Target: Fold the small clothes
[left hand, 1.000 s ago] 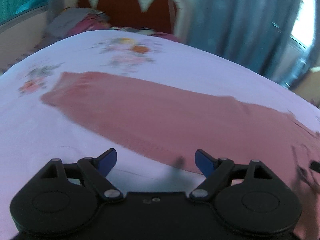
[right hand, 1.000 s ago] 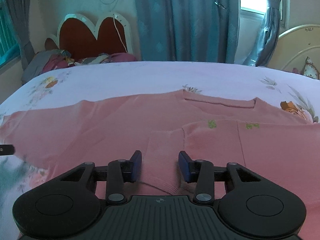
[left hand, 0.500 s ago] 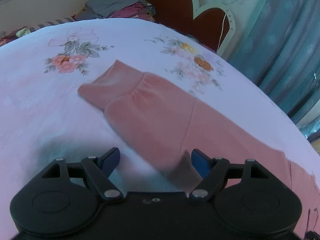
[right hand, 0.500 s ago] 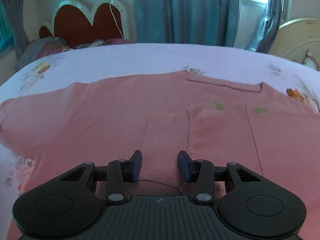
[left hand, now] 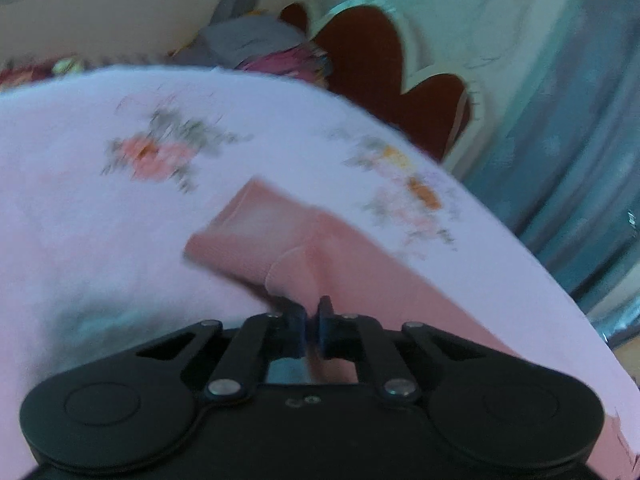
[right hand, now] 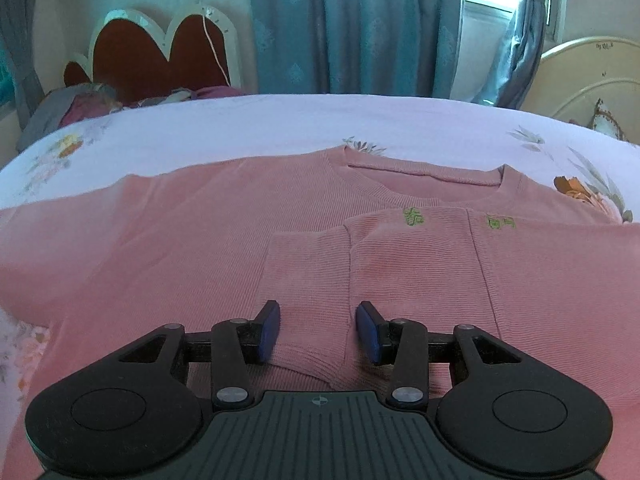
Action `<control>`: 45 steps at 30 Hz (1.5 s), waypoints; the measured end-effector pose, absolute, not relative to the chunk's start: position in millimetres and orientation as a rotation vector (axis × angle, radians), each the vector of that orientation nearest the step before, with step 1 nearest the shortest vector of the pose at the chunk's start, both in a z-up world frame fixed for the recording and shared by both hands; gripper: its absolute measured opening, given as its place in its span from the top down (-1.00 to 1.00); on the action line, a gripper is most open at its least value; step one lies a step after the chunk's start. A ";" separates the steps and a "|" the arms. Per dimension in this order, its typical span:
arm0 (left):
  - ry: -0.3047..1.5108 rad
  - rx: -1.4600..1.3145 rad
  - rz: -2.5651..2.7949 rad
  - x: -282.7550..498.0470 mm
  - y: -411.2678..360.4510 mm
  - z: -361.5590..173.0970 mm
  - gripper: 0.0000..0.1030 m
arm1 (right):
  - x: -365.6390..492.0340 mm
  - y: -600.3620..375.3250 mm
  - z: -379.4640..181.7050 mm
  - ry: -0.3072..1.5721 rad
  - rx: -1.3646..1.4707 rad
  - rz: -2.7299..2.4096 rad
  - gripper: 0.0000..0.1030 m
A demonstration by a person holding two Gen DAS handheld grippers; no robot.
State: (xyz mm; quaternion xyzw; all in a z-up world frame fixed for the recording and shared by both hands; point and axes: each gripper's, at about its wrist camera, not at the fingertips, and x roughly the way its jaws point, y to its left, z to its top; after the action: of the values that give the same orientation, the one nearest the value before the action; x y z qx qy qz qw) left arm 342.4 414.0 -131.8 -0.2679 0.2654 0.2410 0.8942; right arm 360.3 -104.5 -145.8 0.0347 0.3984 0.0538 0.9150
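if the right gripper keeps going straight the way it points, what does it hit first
Most likely the folded sleeve of the pink sweater, lying right ahead between the open right gripper fingers; depth is unclear.

You have one pink sweater across the middle of the right wrist view; its one outstretched sleeve fills the centre of the left wrist view. Two green embroidered marks sit right of centre on its front. One flowered bedsheet lies under it. One scalloped headboard, upper left. One heap of clothes, left edge. Two grippers: left gripper and right gripper, each at the bottom of its frame, two fingers apiece.
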 end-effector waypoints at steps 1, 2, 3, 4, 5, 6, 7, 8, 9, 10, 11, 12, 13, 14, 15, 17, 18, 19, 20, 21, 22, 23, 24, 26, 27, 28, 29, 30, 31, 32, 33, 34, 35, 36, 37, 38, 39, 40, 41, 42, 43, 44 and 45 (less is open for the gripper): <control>0.534 -0.534 0.477 343.0 406.7 -125.2 0.91 | 360.0 -106.6 -144.1 0.818 0.086 0.112 0.19; 0.518 -0.512 0.451 343.1 398.6 -118.0 0.91 | 359.1 -109.3 -142.0 0.813 0.102 0.110 0.19; 0.503 -0.488 0.422 343.8 389.4 -110.6 0.91 | 358.0 -110.7 -139.6 0.807 0.113 0.109 0.19; 0.487 -0.466 0.384 344.2 377.4 -101.9 0.91 | 357.1 -113.0 -137.0 0.799 0.125 0.108 0.19; 0.467 -0.434 0.330 345.5 360.6 -90.5 0.91 | 354.8 -115.7 -133.4 0.789 0.136 0.104 0.19; 0.452 -0.408 0.291 347.8 347.0 -83.3 0.91 | 353.0 -118.6 -130.6 0.780 0.145 0.102 0.19; 0.438 -0.378 0.239 349.7 329.2 -74.5 0.91 | 351.2 -121.3 -127.2 0.772 0.153 0.100 0.19; 0.425 -0.347 0.176 352.1 308.1 -65.5 0.91 | 350.0 -124.3 -124.2 0.764 0.161 0.098 0.19; 0.416 -0.320 0.125 354.3 289.1 -58.9 0.91 | 347.4 -128.0 -121.1 0.756 0.167 0.094 0.19; 0.411 -0.295 0.067 356.9 267.6 -53.2 0.91 | 345.2 -132.1 -118.4 0.748 0.172 0.090 0.19; 0.410 -0.273 0.000 360.2 243.1 -48.6 0.91 | 342.0 -137.9 -115.8 0.742 0.179 0.083 0.19; 0.414 -0.263 -0.054 362.9 222.9 -46.7 0.91 | 339.4 -142.9 -113.3 0.737 0.185 0.076 0.19; 0.423 -0.256 -0.115 366.5 200.4 -45.6 0.91 | 336.5 -148.9 -110.9 0.733 0.192 0.068 0.19; 0.434 -0.243 -0.178 370.3 174.8 -46.2 0.91 | 333.0 -156.1 -108.8 0.729 0.197 0.059 0.19; 0.445 -0.232 -0.233 373.8 149.2 -48.6 0.91 | 329.1 -164.2 -106.9 0.726 0.201 0.047 0.19; 0.476 -0.212 -0.321 379.9 105.9 -57.2 0.91 | 321.5 -181.1 -103.5 0.722 0.211 0.021 0.19; 0.493 -0.196 -0.354 382.0 85.5 -63.8 0.91 | 317.5 -190.4 -102.3 0.721 0.215 0.006 0.19; 0.519 -0.172 -0.392 384.4 63.7 -72.5 0.91 | 313.4 -199.3 -101.6 0.720 0.219 -0.007 0.19; 0.549 -0.148 -0.424 386.8 41.6 -82.7 0.91 | 309.3 -208.9 -101.2 0.722 0.222 -0.017 0.19; 0.575 -0.123 -0.444 388.3 24.9 -92.1 0.90 | 306.4 -217.4 -101.7 0.726 0.227 -0.024 0.19; 0.625 -0.076 -0.468 391.2 3.3 -105.1 0.90 | 303.2 -225.4 -101.5 0.728 0.234 -0.032 0.19; 0.654 -0.041 -0.473 391.7 -9.1 -116.2 0.79 | 300.3 -232.8 -101.6 0.729 0.240 -0.037 0.19; 0.678 -0.007 -0.472 392.3 -19.4 -124.1 0.67 | 297.9 -239.9 -101.5 0.733 0.247 -0.033 0.18; 0.724 0.043 -0.474 388.0 -32.7 -134.6 0.54 | 293.6 -250.0 -101.3 0.742 0.269 -0.010 0.18; 0.729 0.052 -0.473 384.9 -31.7 -136.7 0.40 | 291.6 -253.3 -101.3 0.745 0.280 0.003 0.18; 0.726 0.060 -0.477 382.6 -29.4 -136.2 0.29 | 291.1 -255.7 -100.8 0.747 0.292 0.019 0.18; 0.719 0.062 -0.473 380.2 -26.4 -134.6 -0.02 | 291.6 -257.5 -100.6 0.748 0.302 0.031 0.18; 0.708 0.063 -0.457 375.0 -25.3 -131.4 -0.35 | 291.9 -256.9 -100.5 0.748 0.308 0.042 0.18; 0.693 0.067 -0.432 371.3 -19.5 -128.1 -0.42 | 293.6 -256.1 -99.9 0.749 0.310 0.055 0.18; 0.675 0.075 -0.410 367.9 -13.3 -125.0 -0.43 | 295.1 -254.4 -99.9 0.748 0.310 0.069 0.17; 0.669 0.083 -0.393 368.3 -9.5 -120.0 -0.43 | 295.8 -250.8 -99.3 0.747 0.307 0.088 0.16; 0.667 0.089 -0.374 366.4 -4.1 -117.6 -0.43 | 298.1 -245.7 -98.3 0.746 0.300 0.108 0.09; 0.668 0.091 -0.349 364.4 4.2 -117.5 -0.43 | 299.3 -239.8 -96.8 0.743 0.288 0.130 -0.02; 0.668 0.091 -0.323 363.2 11.1 -117.0 -0.43 | 299.2 -232.8 -95.1 0.733 0.270 0.149 -0.28; 0.667 0.089 -0.293 359.7 20.7 -115.4 -0.43 | 299.0 -225.0 -92.6 0.720 0.242 0.167 -0.33; 0.669 0.086 -0.254 356.4 32.9 -116.3 -0.43 | 299.1 -215.9 -90.1 0.710 0.204 0.181 -0.33; 0.674 0.085 -0.219 354.3 43.1 -117.5 -0.42 | 299.4 -206.0 -88.4 0.705 0.163 0.197 -0.33; 0.682 0.086 -0.180 351.9 55.2 -120.2 -0.42 | 301.0 -197.4 -88.6 0.705 0.126 0.212 -0.33; 0.689 0.089 -0.149 350.2 64.5 -122.6 -0.41 | 300.9 -188.0 -89.7 0.702 0.085 0.225 -0.32; 0.696 0.094 -0.119 348.8 73.7 -125.2 -0.41 | 300.4 -178.6 -91.5 0.698 0.042 0.236 -0.32; 0.704 0.098 -0.084 347.4 84.0 -128.4 -0.41 | 300.2 -170.2 -94.4 0.698 0.003 0.250 -0.32; 0.711 0.099 -0.057 346.4 91.4 -131.5 -0.39 | 300.9 -161.2 -97.6 0.699 -0.033 0.267 -0.30; 0.721 0.097 -0.029 346.0 99.2 -135.4 -0.37 | 301.6 -154.5 -101.9 0.701 -0.065 0.281 -0.18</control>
State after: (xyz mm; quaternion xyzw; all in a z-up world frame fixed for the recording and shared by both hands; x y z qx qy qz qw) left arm 346.0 99.2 -135.4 0.0473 0.3525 -0.0139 0.9345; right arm 301.6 -154.5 -101.9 -0.0317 0.3422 0.1371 0.9290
